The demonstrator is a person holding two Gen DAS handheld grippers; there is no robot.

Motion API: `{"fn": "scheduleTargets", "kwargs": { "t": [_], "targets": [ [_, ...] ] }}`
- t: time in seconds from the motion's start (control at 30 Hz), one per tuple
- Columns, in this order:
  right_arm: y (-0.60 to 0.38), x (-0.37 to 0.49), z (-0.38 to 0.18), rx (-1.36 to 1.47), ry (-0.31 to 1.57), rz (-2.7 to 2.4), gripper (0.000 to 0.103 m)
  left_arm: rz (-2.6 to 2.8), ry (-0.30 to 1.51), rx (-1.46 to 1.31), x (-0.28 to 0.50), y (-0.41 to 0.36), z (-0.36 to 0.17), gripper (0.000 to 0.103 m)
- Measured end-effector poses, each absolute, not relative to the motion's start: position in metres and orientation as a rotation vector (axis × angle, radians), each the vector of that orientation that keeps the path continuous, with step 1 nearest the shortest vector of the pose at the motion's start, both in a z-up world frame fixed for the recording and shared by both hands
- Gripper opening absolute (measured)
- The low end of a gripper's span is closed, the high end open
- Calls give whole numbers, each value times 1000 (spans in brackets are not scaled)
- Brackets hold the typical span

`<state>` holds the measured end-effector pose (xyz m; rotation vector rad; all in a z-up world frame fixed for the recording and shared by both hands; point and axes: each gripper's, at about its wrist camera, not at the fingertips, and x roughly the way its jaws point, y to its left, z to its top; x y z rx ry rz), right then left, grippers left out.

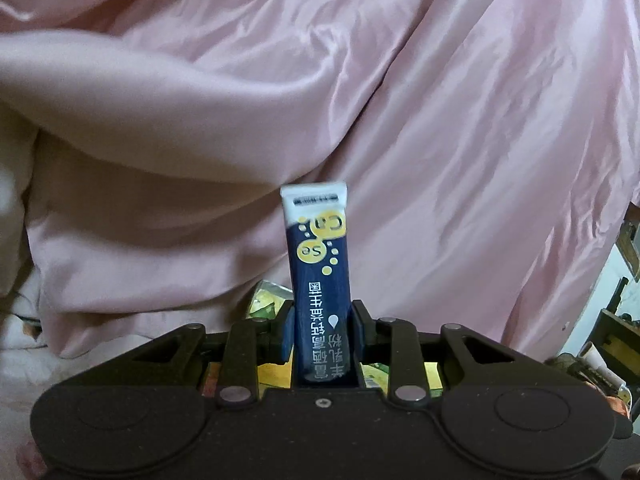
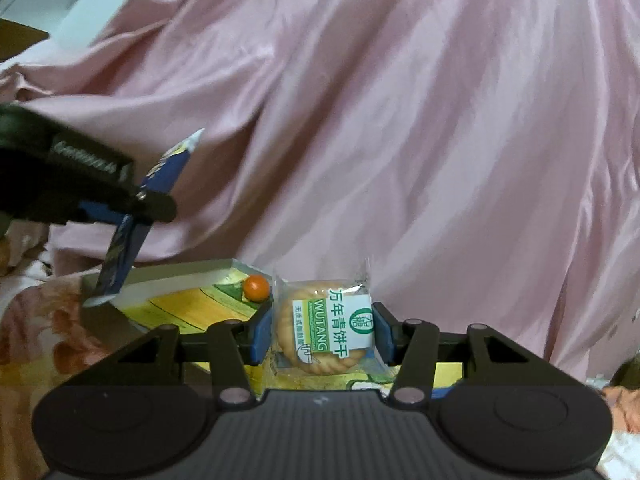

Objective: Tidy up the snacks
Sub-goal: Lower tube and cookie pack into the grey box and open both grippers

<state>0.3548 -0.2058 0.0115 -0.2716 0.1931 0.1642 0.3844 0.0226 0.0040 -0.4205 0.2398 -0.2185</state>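
One sachet (image 1: 320, 276), one biscuit pack (image 2: 326, 328), apparently.

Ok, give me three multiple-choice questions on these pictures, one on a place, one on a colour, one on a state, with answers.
1. Where does the orange ball lie?
A. on the yellow tray
B. on the pink sheet
C. between fingers

2. Main colour of the stick sachet?
A. red
B. dark blue
C. green

3. The right gripper is:
A. empty
B. shut on the biscuit packet
C. out of view

A: ball sits in the tray's corner. B: dark blue body, white end. B: both pads press the packet.
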Motion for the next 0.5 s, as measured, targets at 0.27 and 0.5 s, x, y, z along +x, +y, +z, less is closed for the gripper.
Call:
{"fn": "scheduleTargets", "kwargs": {
  "t": [0.27, 0.5],
  "targets": [
    [-203, 373, 1, -267, 295, 174, 56, -231, 307, -396, 402, 20, -14, 30],
    [-201, 381, 9, -298, 442, 228, 56, -221, 382, -325, 403, 11, -16, 30]
  ]
}}
